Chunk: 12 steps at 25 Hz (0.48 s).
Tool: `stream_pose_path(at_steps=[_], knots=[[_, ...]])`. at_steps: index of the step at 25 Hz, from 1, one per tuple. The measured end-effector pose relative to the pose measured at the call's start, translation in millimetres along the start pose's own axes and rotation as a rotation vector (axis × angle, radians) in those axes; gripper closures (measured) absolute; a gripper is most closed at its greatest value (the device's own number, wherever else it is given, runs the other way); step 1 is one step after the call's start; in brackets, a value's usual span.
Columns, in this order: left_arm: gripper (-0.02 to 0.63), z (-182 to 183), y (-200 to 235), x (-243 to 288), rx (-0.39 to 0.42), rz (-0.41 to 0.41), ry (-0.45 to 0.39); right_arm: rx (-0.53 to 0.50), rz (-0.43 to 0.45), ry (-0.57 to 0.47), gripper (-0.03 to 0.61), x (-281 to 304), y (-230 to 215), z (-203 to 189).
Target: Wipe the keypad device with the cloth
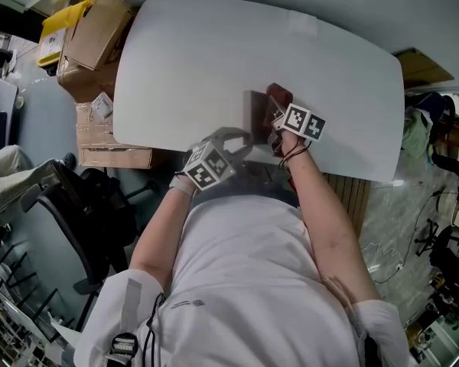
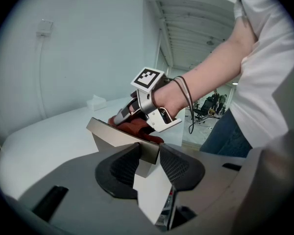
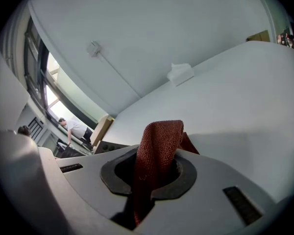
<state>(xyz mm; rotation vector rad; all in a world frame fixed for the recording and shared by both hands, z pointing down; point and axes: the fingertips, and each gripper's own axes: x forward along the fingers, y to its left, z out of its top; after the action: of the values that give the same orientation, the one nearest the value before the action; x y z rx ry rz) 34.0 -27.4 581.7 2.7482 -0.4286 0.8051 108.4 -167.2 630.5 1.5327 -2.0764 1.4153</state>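
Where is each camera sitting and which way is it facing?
Head view: on the person's head, facing steeply down at the table; left forearm, right forearm, shirt show.
Left gripper view: on the left gripper, facing along jaws shut on the keypad device toward the right gripper; right forearm shows.
Right gripper view: on the right gripper, facing along jaws shut on the cloth, across the table; no body shows.
Shared: head and left gripper views both show cloth on keypad device.
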Motion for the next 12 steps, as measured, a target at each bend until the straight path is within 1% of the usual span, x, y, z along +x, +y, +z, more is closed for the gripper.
stream_pose_path(at_steps=[2,6,9,12], knots=[[0.483,1.1,-0.4,0.2,0.0,0.001,0.001,0.005,-0.016,0.02,0.525,-3.7,-11.6,-5.5],[0.482,4.5,-0.5,-0.3,0.001,0.008,-0.001,-0.011,-0.012,0.025,0.525,-11.8,-12.4,-9.8],[0.482,5.8,-1.2,-0.9,0.002,0.011,-0.003,0.013,-0.013,0.02,0.525,-18.2,-18.0,-15.1],[0.482,4.2,-1.0,-0.9,0.001,0.014,-0.006,0.021,-0.035,0.046,0.525,-25.5,-30.3,-29.1]])
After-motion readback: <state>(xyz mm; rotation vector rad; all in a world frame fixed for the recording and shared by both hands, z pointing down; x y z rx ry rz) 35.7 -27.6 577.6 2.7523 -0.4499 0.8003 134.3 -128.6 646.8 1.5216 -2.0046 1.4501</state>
